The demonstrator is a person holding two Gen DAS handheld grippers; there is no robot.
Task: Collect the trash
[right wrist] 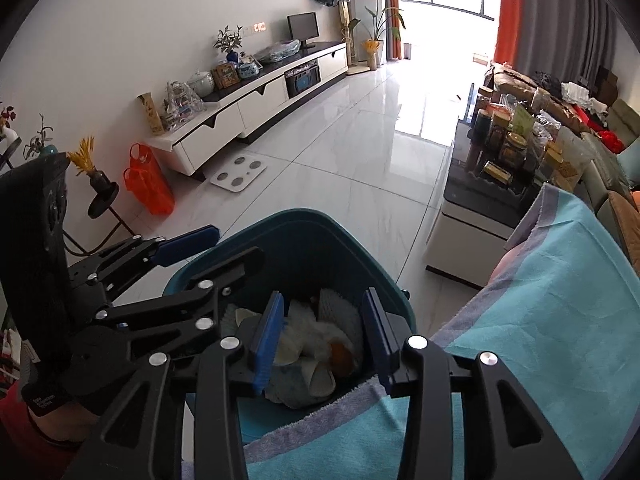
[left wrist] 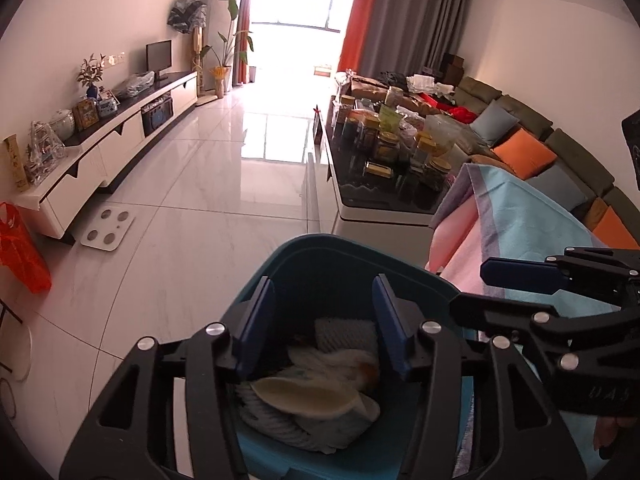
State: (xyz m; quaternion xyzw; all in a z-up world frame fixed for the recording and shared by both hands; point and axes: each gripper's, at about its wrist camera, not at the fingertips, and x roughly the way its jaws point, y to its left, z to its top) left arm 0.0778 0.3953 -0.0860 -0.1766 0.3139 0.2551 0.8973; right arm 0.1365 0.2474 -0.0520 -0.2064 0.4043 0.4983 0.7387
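Both grippers hang over the teal bin (left wrist: 352, 256), pointed down into it. My left gripper (left wrist: 324, 328) has its jaws partway apart with nothing between the pads; right gripper (right wrist: 324, 334) the same, partly open and empty. The trash (left wrist: 320, 384) lies in the bin under both — I judge this is the drop step, the pieces now let go.

To do it well I'd keep both pairs of fingers above the rim, confirm nothing clings to the blue pads, then lift straight up so I don't hook the bin wall or the towel (right wrist: 560, 320) just beside it. The two grippers sit close together, so I'd pull one out at a time.

Materials: bin is smooth hard plastic, rounded rim, deep. Inside — crumpled white tissue, soft and light; a ribbed white foam net sleeve (right wrist: 340, 308); a pale curved peel-like piece (left wrist: 304, 396); something orange-brown (right wrist: 342, 354), too small to tell what. Towel is terry, blue with pink and a greyish border, draped. Floor (left wrist: 192, 184) is glossy white tile, reflective.
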